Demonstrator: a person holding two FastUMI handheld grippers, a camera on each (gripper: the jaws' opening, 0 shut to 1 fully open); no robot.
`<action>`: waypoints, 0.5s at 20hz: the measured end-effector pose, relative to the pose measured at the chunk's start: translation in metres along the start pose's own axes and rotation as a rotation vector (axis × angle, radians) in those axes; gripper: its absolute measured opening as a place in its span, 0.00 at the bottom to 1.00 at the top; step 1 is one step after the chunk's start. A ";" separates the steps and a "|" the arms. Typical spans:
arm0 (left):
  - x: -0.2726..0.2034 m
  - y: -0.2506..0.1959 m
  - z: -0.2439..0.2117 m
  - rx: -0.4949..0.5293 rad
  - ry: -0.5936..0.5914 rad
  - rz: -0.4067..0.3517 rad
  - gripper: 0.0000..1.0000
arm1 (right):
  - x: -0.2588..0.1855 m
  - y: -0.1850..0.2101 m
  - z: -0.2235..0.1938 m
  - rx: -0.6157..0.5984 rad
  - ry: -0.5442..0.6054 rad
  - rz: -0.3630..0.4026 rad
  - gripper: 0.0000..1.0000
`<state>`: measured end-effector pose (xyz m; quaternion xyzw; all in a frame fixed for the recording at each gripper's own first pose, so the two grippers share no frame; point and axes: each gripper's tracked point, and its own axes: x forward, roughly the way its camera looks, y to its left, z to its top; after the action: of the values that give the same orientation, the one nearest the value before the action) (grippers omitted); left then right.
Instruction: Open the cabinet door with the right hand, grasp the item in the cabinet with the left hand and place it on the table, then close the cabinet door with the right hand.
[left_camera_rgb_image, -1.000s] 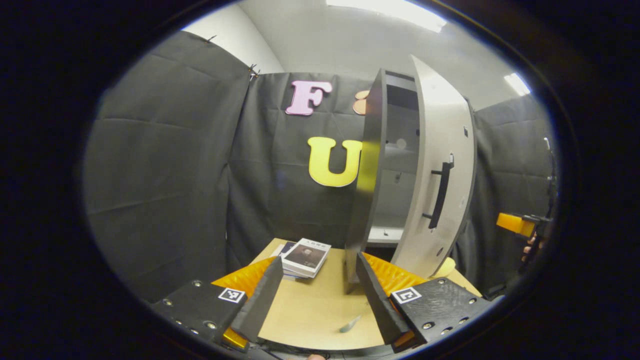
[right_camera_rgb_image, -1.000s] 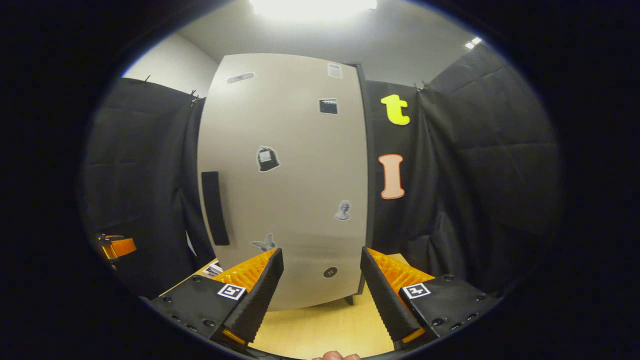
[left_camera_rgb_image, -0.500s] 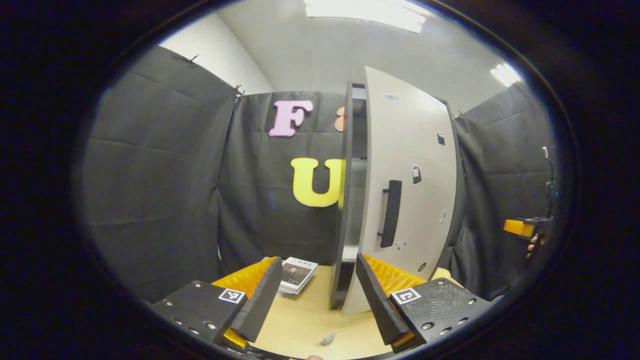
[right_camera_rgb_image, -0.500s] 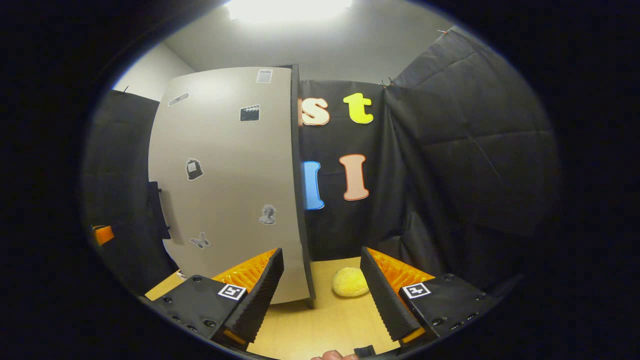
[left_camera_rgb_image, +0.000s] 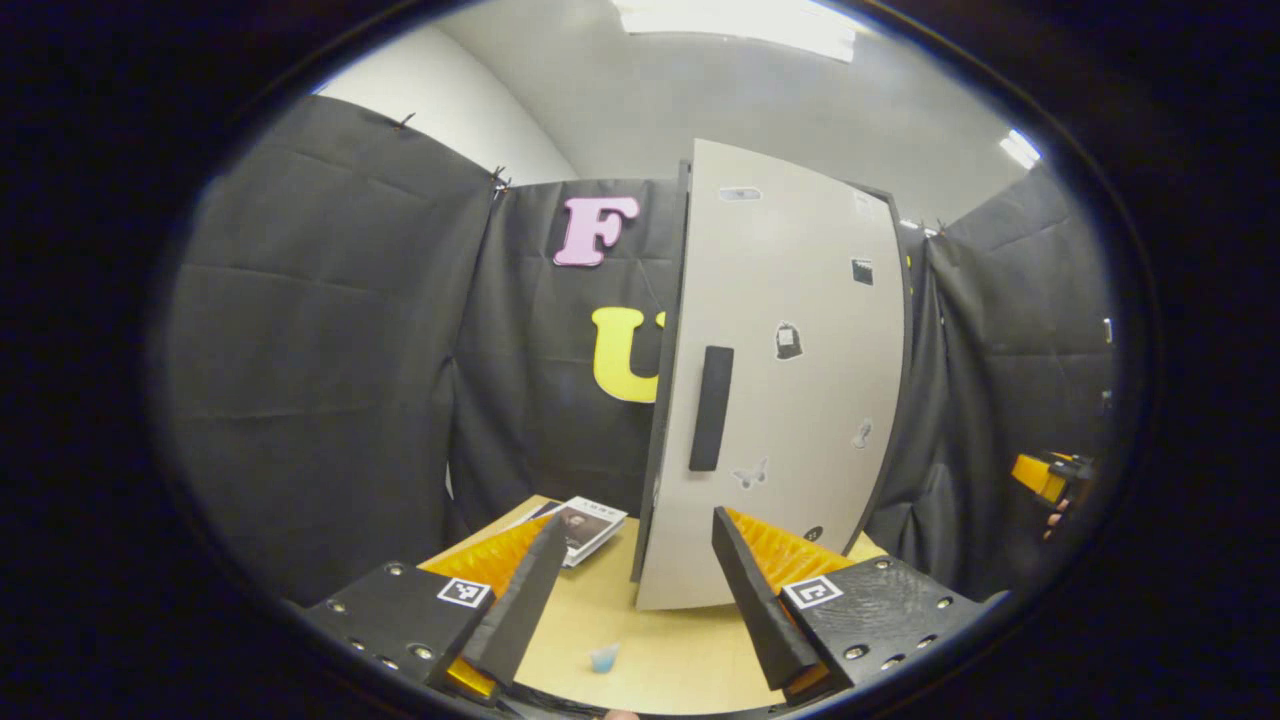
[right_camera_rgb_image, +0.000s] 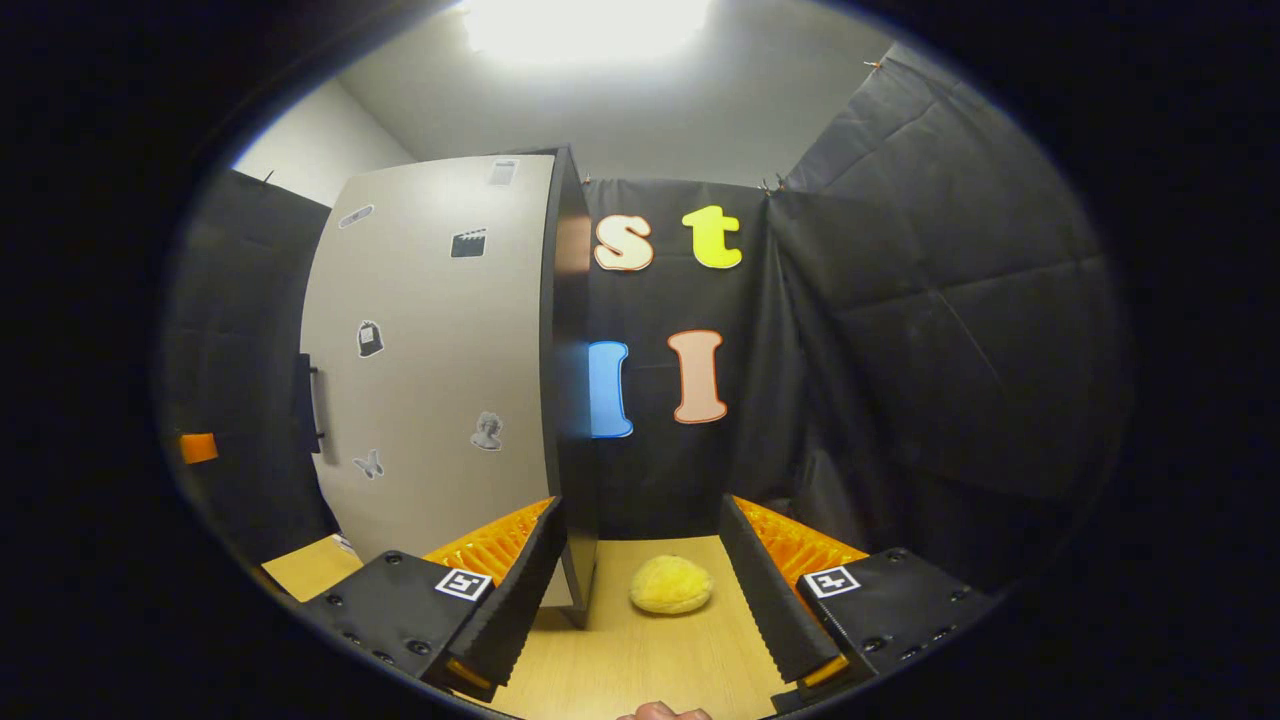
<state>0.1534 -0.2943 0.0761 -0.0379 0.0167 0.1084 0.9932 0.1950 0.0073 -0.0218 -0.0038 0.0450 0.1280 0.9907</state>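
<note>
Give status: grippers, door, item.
Left gripper open, empty. Right gripper open, empty, off the door. Door looks shut. Yellow item on table, right of cabinet. Nothing in the way.

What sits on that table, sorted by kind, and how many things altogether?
Cabinet: 1
Stack of books: 1
Yellow fuzzy ball: 1
Small pale blue object: 1
Total: 4

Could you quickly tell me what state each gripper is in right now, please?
Left gripper: open, holding nothing.
Right gripper: open, holding nothing.
</note>
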 end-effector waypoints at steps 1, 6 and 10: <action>0.000 0.002 0.004 0.007 -0.005 0.005 0.88 | 0.005 0.001 -0.002 0.004 0.011 0.008 0.97; 0.013 0.011 0.014 0.003 -0.036 -0.020 0.90 | 0.006 0.008 -0.022 -0.006 0.062 0.003 0.97; 0.029 0.034 0.040 0.068 -0.077 -0.014 0.88 | 0.008 0.016 -0.018 -0.042 0.071 -0.056 0.98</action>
<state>0.1753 -0.2520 0.1119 0.0000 -0.0180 0.1021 0.9946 0.1974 0.0247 -0.0402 -0.0303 0.0775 0.1010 0.9914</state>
